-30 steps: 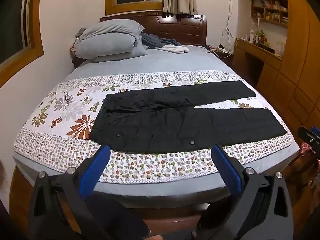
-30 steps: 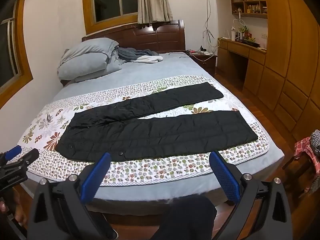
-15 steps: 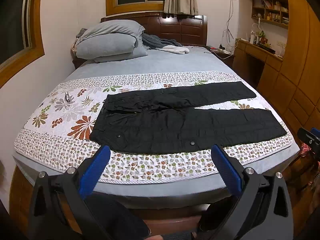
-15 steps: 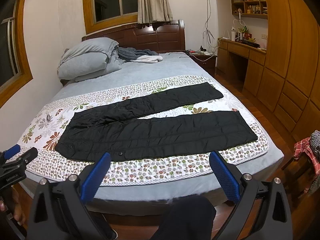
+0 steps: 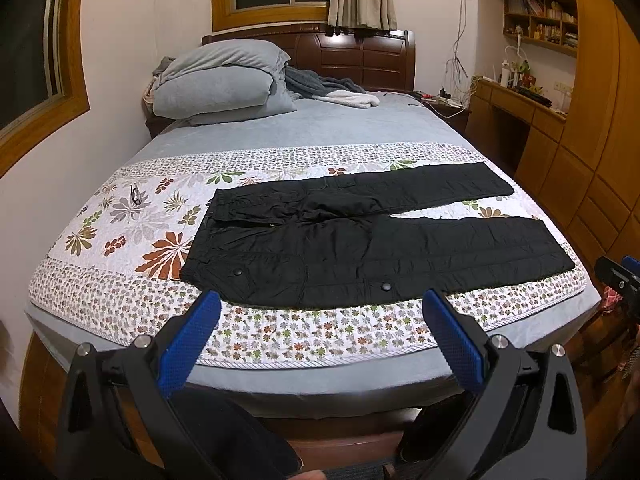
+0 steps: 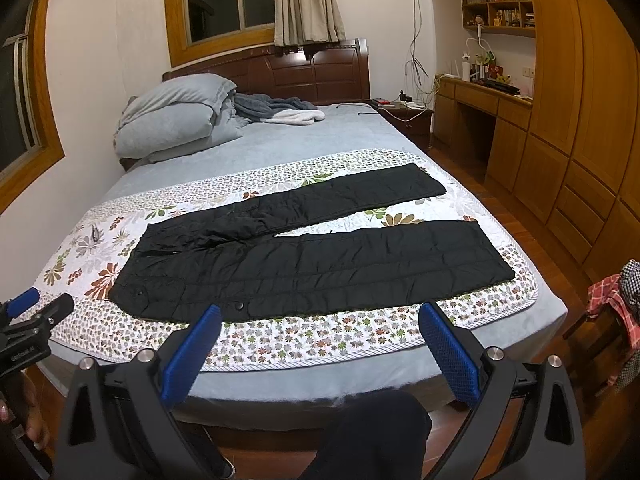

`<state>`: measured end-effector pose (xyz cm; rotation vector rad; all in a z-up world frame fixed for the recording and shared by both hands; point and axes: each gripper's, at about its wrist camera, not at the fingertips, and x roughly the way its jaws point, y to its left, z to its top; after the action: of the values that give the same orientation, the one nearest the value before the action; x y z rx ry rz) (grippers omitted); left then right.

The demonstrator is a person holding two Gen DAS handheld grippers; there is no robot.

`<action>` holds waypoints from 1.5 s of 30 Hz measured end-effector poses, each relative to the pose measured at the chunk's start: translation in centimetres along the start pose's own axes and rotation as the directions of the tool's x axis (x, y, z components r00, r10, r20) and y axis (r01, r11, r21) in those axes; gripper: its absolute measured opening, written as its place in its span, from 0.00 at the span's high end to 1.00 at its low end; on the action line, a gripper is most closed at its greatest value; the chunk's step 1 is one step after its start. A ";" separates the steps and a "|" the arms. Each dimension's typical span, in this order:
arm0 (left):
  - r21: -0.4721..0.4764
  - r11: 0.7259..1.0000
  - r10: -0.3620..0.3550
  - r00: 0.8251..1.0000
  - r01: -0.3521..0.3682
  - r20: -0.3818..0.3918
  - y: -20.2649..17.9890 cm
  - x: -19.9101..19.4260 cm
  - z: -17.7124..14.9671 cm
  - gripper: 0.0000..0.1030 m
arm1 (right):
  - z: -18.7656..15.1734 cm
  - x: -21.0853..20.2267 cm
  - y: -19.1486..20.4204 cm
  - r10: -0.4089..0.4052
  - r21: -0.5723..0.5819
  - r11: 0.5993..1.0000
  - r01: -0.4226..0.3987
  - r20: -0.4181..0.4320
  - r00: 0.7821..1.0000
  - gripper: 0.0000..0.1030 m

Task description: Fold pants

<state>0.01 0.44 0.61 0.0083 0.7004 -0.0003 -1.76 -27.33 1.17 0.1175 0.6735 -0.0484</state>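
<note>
Black pants [image 5: 360, 244] lie flat on a floral quilt [image 5: 120, 236] across the bed, waist to the left, two legs spread apart to the right. They also show in the right wrist view [image 6: 312, 264]. My left gripper [image 5: 320, 312] is open and empty, held short of the bed's near edge, in front of the pants' near side. My right gripper [image 6: 320, 320] is open and empty too, also short of the near edge. The left gripper shows at the left edge of the right wrist view [image 6: 28, 312].
Grey pillows and a folded duvet [image 5: 220, 80] and a blanket [image 5: 332, 90] lie at the head of the bed by the wooden headboard [image 5: 360, 56]. Wooden cabinets and a desk [image 6: 500, 112] stand on the right. A chair with checked cloth [image 6: 612, 300] is at the right.
Both grippers have drifted slightly; the views shift a little. The pants have not moved and both grippers stay open.
</note>
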 end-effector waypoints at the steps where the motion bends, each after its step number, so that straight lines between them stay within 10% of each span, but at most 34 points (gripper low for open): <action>1: -0.002 1.000 -0.001 1.000 0.001 0.000 0.1 0.0 0.0 0.02 | -0.1 0.1 -0.1 0.001 0.000 1.000 -0.001 -0.001 1.000 0.03; 45: -0.004 1.000 0.013 1.000 -0.013 -0.005 0.5 0.6 0.1 0.02 | -0.5 0.8 0.0 -0.014 -0.012 1.000 0.014 0.000 1.000 0.03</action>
<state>0.51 0.97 0.27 0.0092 0.7052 0.0130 -1.47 -27.26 0.31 0.1017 0.6744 -0.0575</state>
